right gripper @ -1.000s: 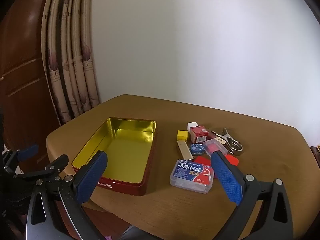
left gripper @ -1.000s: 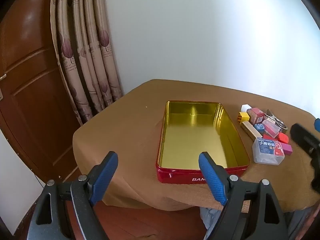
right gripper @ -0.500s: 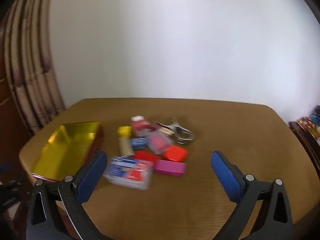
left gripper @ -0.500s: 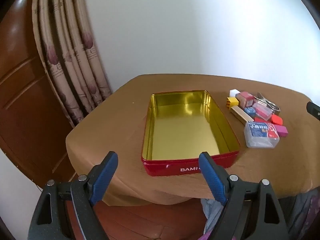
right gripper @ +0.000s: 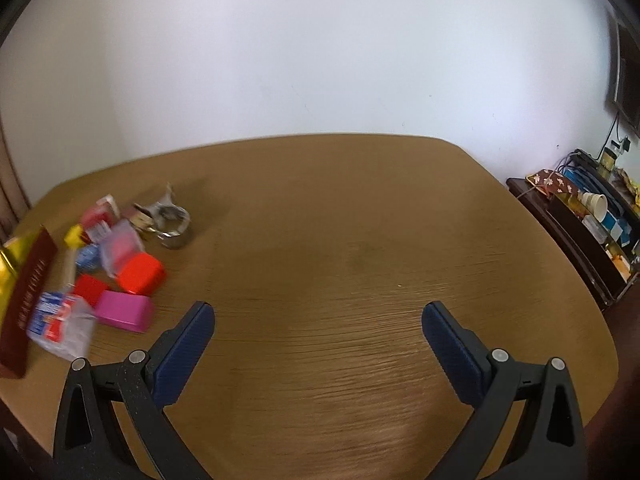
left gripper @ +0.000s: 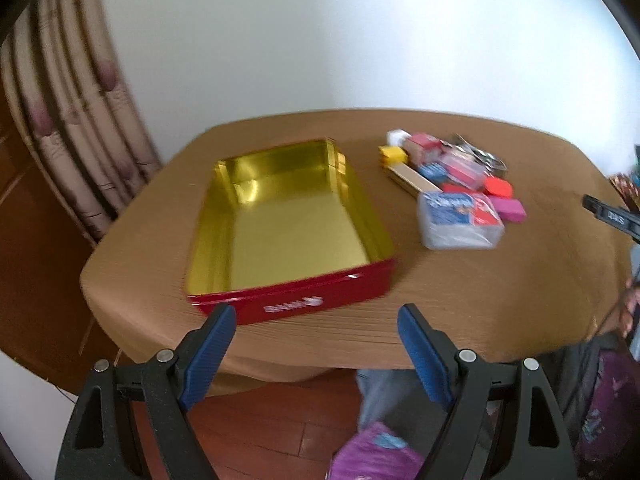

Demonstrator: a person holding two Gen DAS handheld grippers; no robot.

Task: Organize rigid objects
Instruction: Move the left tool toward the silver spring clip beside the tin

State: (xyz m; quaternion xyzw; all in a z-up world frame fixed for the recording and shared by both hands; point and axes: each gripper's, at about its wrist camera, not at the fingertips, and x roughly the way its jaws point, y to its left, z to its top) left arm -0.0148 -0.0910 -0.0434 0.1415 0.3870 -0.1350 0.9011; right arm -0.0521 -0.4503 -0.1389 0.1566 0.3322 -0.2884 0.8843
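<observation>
A brown wood-grain worktop [right gripper: 360, 264] with rounded corners stands against a plain white wall [right gripper: 320, 60]. To its left hangs a pleated beige curtain [left gripper: 76, 120] with purplish motifs, beside dark wooden panelling [left gripper: 24, 240]. Reddish wooden floor [left gripper: 260, 432] shows below the near edge. At the far right, a dark low cabinet [right gripper: 576, 236] carries cluttered items, among them a paper cup [right gripper: 595, 201].

Soft daylight is washing the plain white wall [right gripper: 320, 60] evenly; motion blur is smearing the red metal tin with its gold interior [left gripper: 280, 216], and fisheye distortion is bending and darkening both frames' edges.
</observation>
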